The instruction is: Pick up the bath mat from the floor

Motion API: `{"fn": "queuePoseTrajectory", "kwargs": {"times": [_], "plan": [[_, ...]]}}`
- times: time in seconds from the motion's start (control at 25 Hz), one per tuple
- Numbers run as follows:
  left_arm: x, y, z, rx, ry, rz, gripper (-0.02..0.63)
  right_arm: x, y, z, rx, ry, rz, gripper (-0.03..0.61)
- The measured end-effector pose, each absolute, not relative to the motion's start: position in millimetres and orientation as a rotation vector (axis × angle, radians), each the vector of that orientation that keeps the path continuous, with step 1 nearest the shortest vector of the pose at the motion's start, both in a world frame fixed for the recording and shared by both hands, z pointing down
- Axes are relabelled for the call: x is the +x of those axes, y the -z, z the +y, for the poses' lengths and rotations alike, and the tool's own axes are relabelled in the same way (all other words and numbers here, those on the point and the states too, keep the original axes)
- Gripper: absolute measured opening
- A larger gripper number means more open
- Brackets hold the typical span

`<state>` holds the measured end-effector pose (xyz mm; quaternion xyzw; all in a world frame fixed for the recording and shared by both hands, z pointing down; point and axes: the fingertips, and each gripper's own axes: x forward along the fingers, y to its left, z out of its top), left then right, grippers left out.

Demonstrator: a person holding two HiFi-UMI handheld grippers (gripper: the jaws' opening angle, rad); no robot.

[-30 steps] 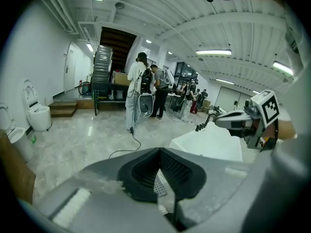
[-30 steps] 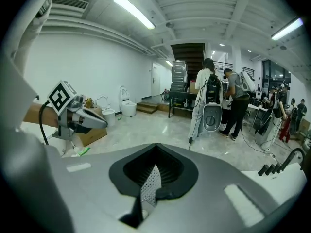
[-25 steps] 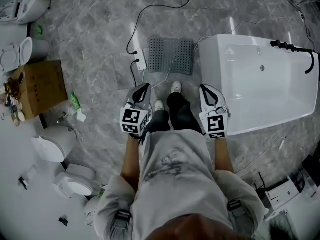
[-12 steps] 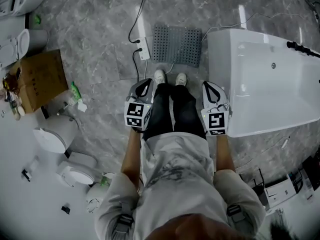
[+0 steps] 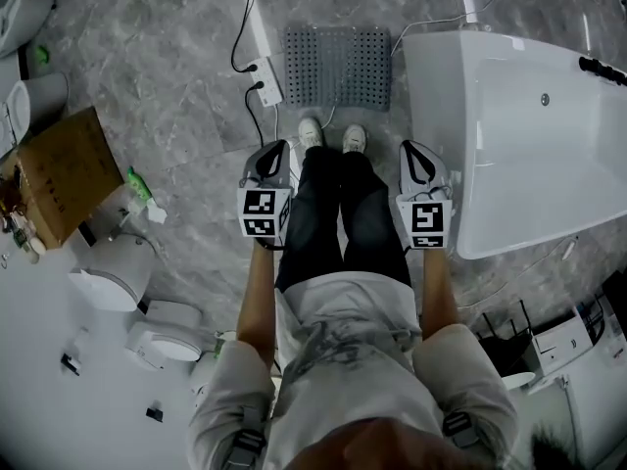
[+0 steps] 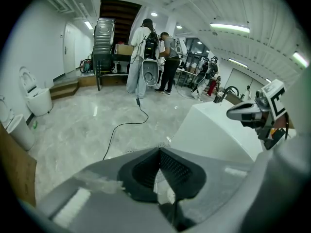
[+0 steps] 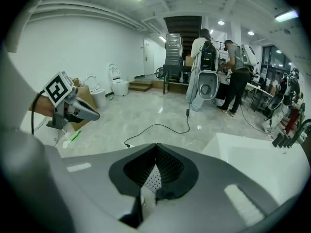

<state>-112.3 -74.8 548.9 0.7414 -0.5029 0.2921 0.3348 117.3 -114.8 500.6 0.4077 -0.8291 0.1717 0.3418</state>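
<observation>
The bath mat [image 5: 337, 67], grey and dotted with holes, lies flat on the marble floor just ahead of the person's shoes, left of the bathtub. My left gripper [image 5: 275, 151] hangs beside the left leg and my right gripper [image 5: 412, 151] beside the right leg, both well above the floor and short of the mat. Each is shut with nothing in it. In the left gripper view the jaws [image 6: 159, 152] meet at their tips. The right gripper view shows the same [image 7: 156, 147], with a bit of the dotted mat [image 7: 153, 179] showing below the tips.
A white bathtub [image 5: 519, 135] stands right of the mat. A power strip with black cables [image 5: 266, 78] lies at the mat's left edge. A cardboard box [image 5: 59, 174] and toilets [image 5: 108, 272] stand at the left. Several people [image 6: 146, 57] stand far off.
The person has stepped forward, so the mat and tub now lie closer to the feet. Both grippers stay shut at the person's sides.
</observation>
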Motion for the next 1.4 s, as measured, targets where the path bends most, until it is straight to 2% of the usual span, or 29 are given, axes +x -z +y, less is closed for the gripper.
{"fn": "queuePoseTrajectory", "kwargs": {"times": [0.52,1.4], "plan": [[-134,-664,-89,1.867,-0.804,-1.253,0.003,124,-628,-120,1.106,-0.572,-2.021,0.011],[-150,-824,-103,1.803,-0.907,-1.177,0.003,116,-797,-141,1.029,-0.653,-1.940,0.034]]}}
